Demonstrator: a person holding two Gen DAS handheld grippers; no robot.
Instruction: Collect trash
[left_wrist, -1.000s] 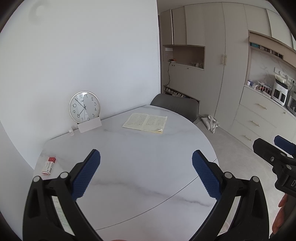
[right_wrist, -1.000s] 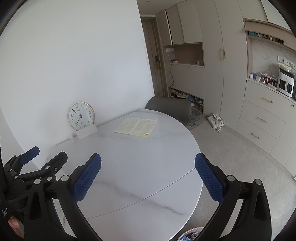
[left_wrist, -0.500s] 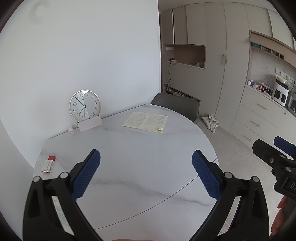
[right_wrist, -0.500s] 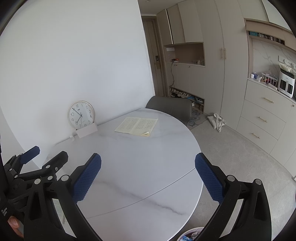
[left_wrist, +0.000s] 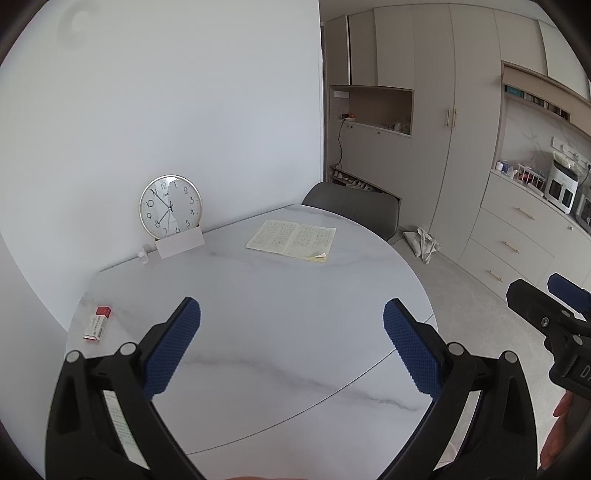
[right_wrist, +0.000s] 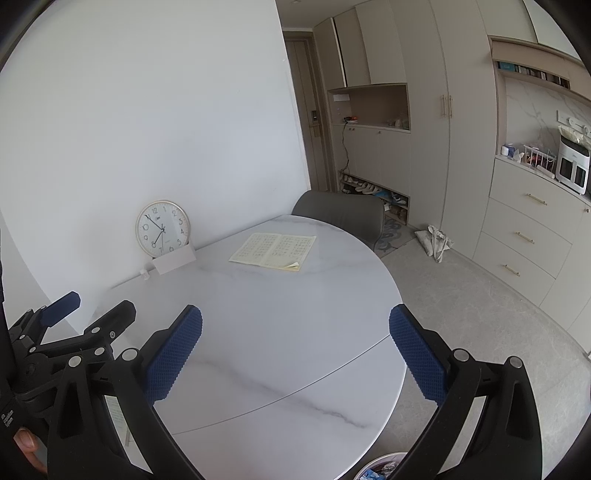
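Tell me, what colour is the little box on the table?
White with a red end, clearest in the left wrist view.

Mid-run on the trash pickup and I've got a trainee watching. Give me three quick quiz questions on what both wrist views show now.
1. True or false: the left gripper is open and holds nothing.
2. What leans on the wall behind the white card? A) clock B) mirror C) plate
3. What lies on the table near its left edge in the left wrist view?

Key
1. True; the right gripper is open and empty too.
2. A, the clock.
3. A small red and white box.
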